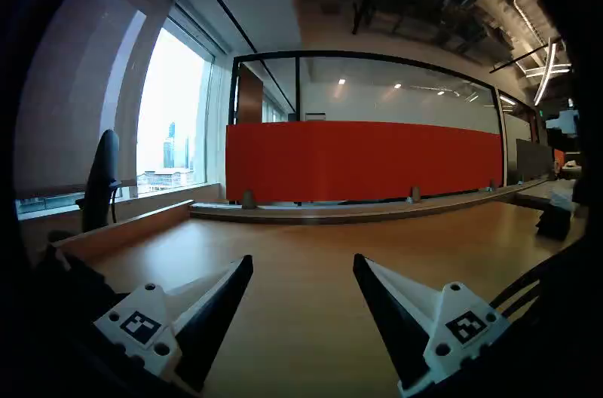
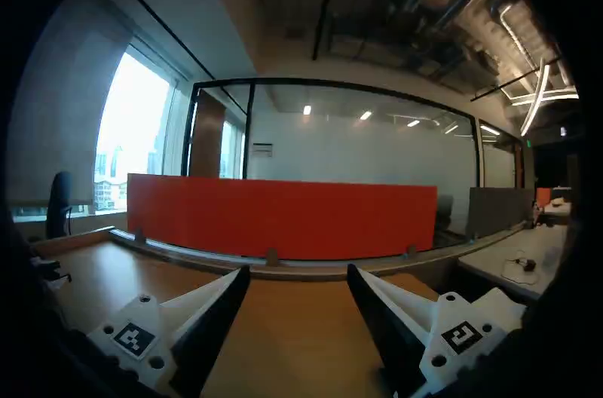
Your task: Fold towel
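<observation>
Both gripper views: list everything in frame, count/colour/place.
desk: 1, tan wood, ahead of both grippers
divider panel: 1, red, along the desk's far edge
glass wall: 1, black-framed, behind the panel
window: 1, bright, left
chair: 1, black, by the window
dark object: 1, black, desk's right side; too small to identify
side desk: 1, white, far right
light strips: several, white, ceiling right
left gripper: 1, white and black, open, empty
right gripper: 1, white and black, open, empty

Smooth wood desk [image 1: 301, 262], faint sheen; matt orange partition [image 1: 362, 160].
</observation>
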Demonstrator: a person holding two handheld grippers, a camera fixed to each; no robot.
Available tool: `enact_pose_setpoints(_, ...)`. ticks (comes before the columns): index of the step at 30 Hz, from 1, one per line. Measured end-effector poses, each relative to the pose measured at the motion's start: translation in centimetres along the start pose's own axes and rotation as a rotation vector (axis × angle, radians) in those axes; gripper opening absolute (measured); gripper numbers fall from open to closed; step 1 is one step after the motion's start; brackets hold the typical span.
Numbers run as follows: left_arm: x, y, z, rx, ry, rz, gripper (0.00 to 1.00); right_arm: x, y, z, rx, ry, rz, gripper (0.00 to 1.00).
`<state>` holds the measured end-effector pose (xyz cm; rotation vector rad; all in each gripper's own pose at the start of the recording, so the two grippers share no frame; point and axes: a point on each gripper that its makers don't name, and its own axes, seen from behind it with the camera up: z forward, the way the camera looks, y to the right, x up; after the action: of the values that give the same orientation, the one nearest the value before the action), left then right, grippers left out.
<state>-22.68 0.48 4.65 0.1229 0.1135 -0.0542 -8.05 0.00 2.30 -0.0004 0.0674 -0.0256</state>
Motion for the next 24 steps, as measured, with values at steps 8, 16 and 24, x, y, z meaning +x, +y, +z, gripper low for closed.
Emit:
enact_pose_setpoints(8,-0.1,0.0,0.0,0.0,0.0,0.0,0.99,-4.5,0.7,0.1,-0.001,0.002,0.067,0.99)
enact_pose_setpoints(16,-0.1,-0.1,0.0,0.0,0.0,0.0,0.99,-8.8,2.5,0.2,-0.031,-0.02,0.117,0.99)
enact_pose_setpoints(24,-0.1,-0.1,0.1,0.0,0.0,0.0,0.99,-10.9,3.0,0.1,-0.038,-0.021,0.146,0.99)
